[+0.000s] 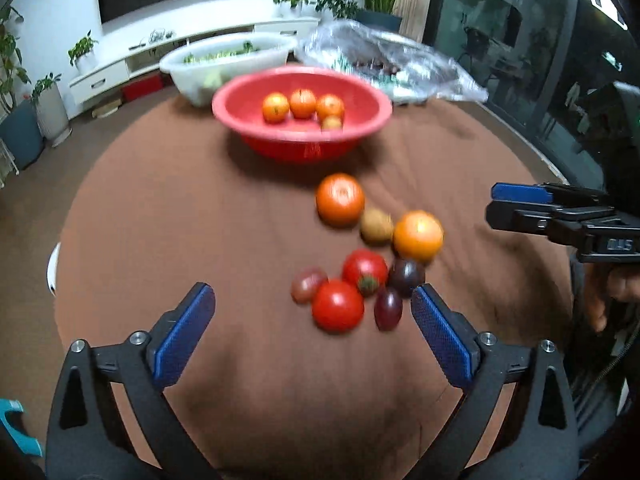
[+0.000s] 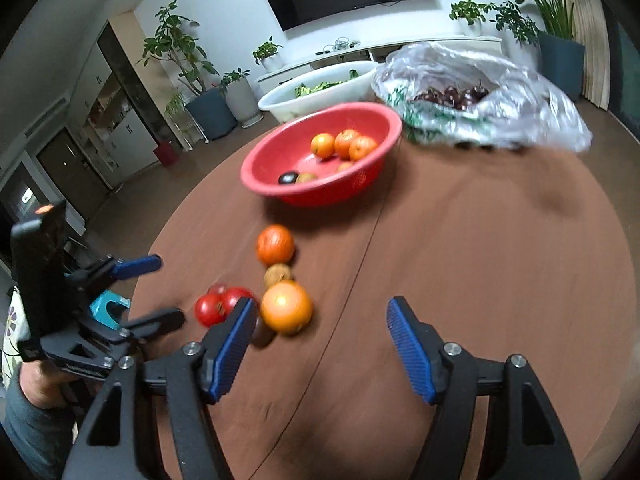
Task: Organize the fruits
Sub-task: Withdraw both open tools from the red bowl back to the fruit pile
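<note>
Here the left claw [image 1: 313,306] gapes wide and empty; the right claw [image 2: 322,316] stands open, empty too.

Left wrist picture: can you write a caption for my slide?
Open left tool above loose fruit on the table, red bowl behind.

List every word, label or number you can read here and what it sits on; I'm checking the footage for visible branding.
Embossed characters on the body of the right hand-held gripper at: blurred and apparently upside down, not readable.
Black-and-white square marker at the top right of the left wrist view: a pattern, no text.
Green print on the plastic bag: too blurred to read.
Nothing else carries legible text.
</note>
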Action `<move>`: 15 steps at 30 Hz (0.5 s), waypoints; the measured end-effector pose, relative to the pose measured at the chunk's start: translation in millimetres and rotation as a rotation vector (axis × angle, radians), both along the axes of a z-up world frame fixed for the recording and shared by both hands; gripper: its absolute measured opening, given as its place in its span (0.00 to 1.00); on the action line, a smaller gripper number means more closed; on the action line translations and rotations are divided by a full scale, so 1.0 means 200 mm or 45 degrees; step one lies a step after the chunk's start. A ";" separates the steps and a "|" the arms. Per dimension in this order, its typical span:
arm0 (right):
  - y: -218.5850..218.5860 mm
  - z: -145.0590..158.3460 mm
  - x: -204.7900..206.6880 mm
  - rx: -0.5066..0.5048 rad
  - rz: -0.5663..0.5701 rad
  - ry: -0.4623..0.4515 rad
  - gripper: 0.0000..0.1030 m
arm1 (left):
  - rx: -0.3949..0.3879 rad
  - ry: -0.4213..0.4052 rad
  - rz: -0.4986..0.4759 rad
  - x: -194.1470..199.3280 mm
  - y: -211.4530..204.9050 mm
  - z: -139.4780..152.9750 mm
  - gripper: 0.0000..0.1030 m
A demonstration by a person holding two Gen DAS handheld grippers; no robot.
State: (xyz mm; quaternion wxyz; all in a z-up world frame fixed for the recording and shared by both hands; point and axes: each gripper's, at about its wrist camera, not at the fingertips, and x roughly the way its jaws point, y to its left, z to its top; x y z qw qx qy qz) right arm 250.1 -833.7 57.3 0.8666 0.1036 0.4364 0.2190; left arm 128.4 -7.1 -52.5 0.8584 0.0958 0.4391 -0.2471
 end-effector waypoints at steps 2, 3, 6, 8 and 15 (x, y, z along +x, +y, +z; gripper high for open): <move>0.01 -0.03 -0.02 0.004 0.015 0.019 0.69 | 0.014 0.017 0.000 -0.03 -0.01 -0.05 0.96; 0.01 -0.04 -0.03 0.002 0.018 0.024 0.69 | 0.012 0.017 -0.004 -0.04 -0.01 -0.06 0.95; 0.00 -0.04 -0.06 0.012 0.009 0.012 0.68 | -0.001 0.032 -0.008 -0.02 -0.01 -0.08 0.76; 0.00 -0.03 -0.07 0.015 0.003 0.003 0.68 | -0.012 0.043 -0.006 -0.01 0.00 -0.08 0.66; 0.01 -0.04 -0.08 0.013 0.021 0.005 0.65 | 0.036 0.073 -0.106 0.05 -0.06 -0.10 0.56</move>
